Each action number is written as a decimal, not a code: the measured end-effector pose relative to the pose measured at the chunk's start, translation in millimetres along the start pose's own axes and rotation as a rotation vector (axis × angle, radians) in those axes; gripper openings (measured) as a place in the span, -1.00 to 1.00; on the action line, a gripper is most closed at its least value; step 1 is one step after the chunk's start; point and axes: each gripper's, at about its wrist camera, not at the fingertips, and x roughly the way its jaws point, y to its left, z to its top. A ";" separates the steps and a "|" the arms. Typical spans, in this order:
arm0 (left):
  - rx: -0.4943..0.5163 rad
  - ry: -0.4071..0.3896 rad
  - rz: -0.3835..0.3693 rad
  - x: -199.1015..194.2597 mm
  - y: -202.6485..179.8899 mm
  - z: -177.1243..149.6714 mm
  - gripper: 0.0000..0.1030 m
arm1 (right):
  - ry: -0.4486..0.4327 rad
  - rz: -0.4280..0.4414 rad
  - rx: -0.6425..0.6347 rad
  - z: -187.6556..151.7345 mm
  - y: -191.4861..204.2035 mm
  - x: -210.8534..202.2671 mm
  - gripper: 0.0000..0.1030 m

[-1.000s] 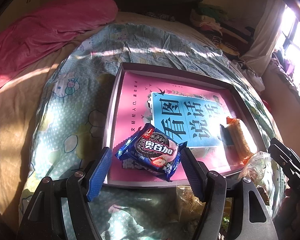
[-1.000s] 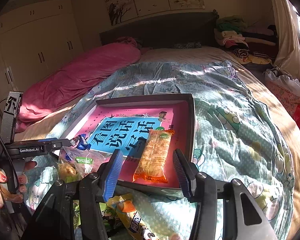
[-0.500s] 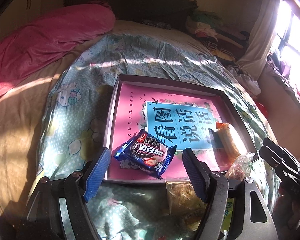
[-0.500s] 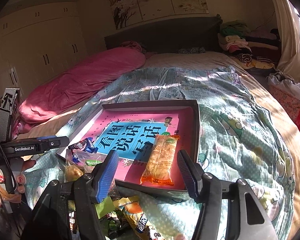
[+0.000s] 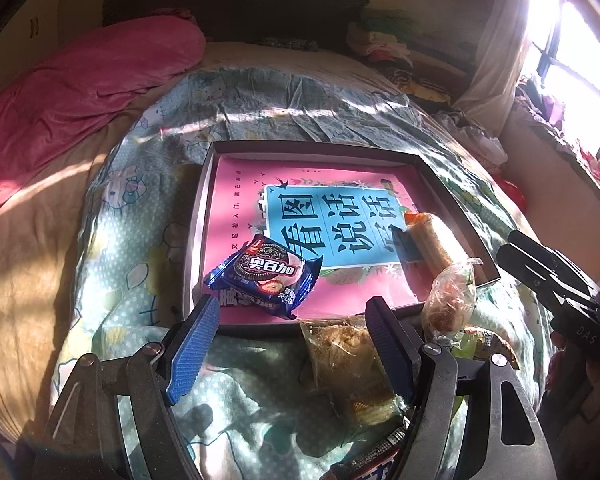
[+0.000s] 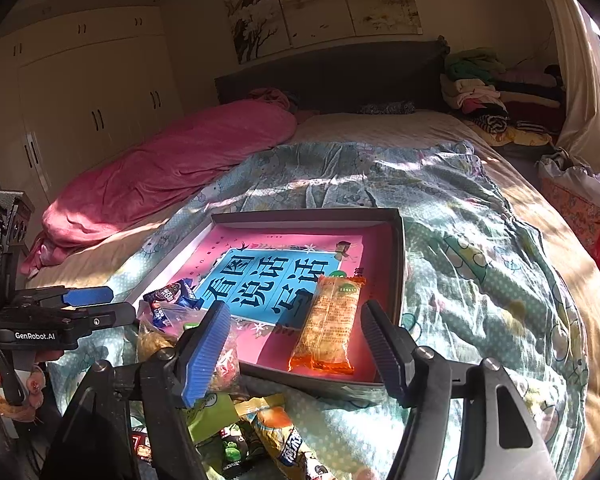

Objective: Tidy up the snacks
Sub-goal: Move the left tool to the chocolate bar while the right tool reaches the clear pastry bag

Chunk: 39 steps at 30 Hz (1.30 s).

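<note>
A dark shallow tray [image 5: 312, 146] with a pink and blue printed bottom lies on the bed. A blue cookie packet [image 5: 262, 276] rests in its near left corner and an orange wafer packet [image 5: 432, 240] near its right side. My left gripper [image 5: 292, 340] hovers open just short of the tray's front rim, nothing between its pads. In the right wrist view the orange wafer packet [image 6: 332, 320] lies flat in the tray [image 6: 400, 264], beyond my right gripper [image 6: 296, 352]. Its jaws are opening and hold nothing. The cookie packet [image 6: 168, 300] shows at left.
Loose snack packets [image 6: 260, 432] are heaped on the quilt in front of the tray, with a clear bag [image 5: 450, 296] leaning on its front rim. A pink blanket [image 5: 80, 92] lies far left. Folded clothes [image 6: 492, 92] are stacked at the head of the bed.
Both grippers have drawn back from the tray. The right jaws have spread wider around nothing. The cookie packet and the orange packet stay where they lay in the tray.
</note>
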 end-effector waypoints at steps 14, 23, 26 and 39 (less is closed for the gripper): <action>0.086 0.027 -0.033 -13.1 -21.3 -19.7 0.49 | -0.008 0.043 -0.006 -0.6 8.3 -7.1 0.39; 0.121 0.050 -0.044 -17.3 -29.5 -31.9 0.49 | 0.001 0.061 -0.021 -3.4 13.8 -8.3 0.42; 0.128 0.056 -0.048 -18.7 -30.5 -34.9 0.49 | 0.002 0.068 -0.024 -4.2 15.6 -8.9 0.42; 0.177 0.117 -0.107 -22.1 -42.6 -58.4 0.49 | 0.031 0.073 -0.044 -15.9 28.7 -10.9 0.43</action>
